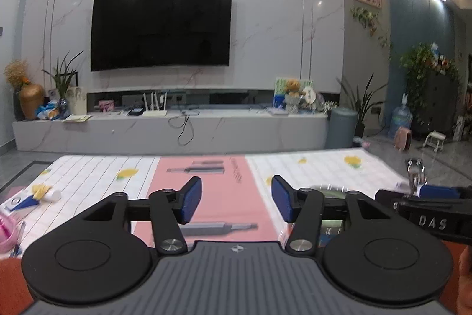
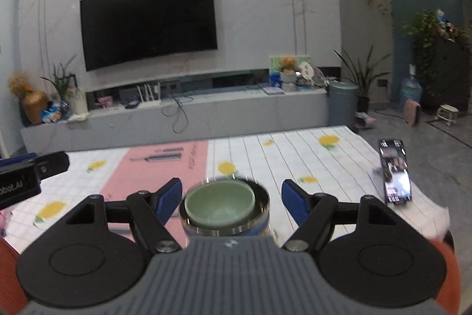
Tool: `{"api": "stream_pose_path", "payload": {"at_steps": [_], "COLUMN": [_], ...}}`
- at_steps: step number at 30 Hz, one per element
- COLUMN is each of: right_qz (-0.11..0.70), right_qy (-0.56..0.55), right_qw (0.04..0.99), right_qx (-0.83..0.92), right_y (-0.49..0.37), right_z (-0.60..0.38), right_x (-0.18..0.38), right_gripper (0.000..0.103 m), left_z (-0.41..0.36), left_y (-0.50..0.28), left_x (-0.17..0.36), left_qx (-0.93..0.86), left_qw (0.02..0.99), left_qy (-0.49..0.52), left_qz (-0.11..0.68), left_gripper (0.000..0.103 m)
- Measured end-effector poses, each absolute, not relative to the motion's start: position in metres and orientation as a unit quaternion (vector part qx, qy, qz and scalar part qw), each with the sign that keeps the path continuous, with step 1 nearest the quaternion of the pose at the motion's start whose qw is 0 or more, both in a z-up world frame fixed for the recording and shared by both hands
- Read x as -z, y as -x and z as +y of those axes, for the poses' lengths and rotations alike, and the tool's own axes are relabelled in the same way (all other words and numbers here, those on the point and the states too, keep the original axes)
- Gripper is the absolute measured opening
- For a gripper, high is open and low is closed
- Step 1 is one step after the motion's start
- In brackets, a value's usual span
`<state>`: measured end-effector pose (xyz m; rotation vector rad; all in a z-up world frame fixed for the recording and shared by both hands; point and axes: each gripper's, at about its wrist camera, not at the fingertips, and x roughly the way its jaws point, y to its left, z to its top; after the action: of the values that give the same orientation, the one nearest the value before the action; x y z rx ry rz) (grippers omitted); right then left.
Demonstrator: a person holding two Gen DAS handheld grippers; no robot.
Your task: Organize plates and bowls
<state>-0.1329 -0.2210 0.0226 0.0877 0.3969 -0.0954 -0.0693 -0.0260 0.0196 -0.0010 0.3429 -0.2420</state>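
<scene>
With both sets of jaws apart and nothing pinched, I read the bowls as already nested: green bowl [image 2: 219, 204] sits inside the steel bowl [image 2: 259, 214], on the tablecloth [image 2: 339, 167] in front of my right gripper [image 2: 230, 204], pads clear of the rim. Left gripper [image 1: 237, 202] hangs empty over the pink strip [image 1: 206, 182]. Phone [image 2: 395, 171] lies near the table's right edge, well apart from the stack.
</scene>
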Motion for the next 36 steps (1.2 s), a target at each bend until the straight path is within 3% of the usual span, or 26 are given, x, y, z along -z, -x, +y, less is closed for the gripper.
{"api": "stream_pose_path", "payload": {"at_steps": [2, 4, 9, 18, 36], "right_qz": [0.198, 0.193, 0.198, 0.235, 0.288], "right_qy": [-0.034, -0.019, 0.002, 0.015, 0.010], "right_qw": [0.978, 0.980, 0.979, 0.970, 0.957], "right_qx": [0.051, 0.053, 0.052, 0.056, 0.044], "right_y": [0.142, 0.149, 0.157, 0.146, 0.127], "right_z": [-0.215, -0.210, -0.202, -0.198, -0.195], "right_x": [-0.017, -0.011, 0.003, 0.030, 0.048], "right_gripper": [0.077, 0.086, 0.089, 0.089, 0.089], "left_z": [-0.024, -0.027, -0.029, -0.020, -0.026], "left_y": [0.075, 0.077, 0.078, 0.077, 0.074], "left_x": [-0.011, 0.000, 0.026, 0.056, 0.066], "left_qx": [0.112, 0.113, 0.124, 0.088, 0.084], "left_qw": [0.977, 0.972, 0.959, 0.949, 0.945], "left_qy": [-0.006, -0.009, -0.018, -0.012, -0.026], "left_qz": [0.182, 0.204, 0.255, 0.301, 0.314], "left_gripper": [0.071, 0.073, 0.074, 0.085, 0.085]}}
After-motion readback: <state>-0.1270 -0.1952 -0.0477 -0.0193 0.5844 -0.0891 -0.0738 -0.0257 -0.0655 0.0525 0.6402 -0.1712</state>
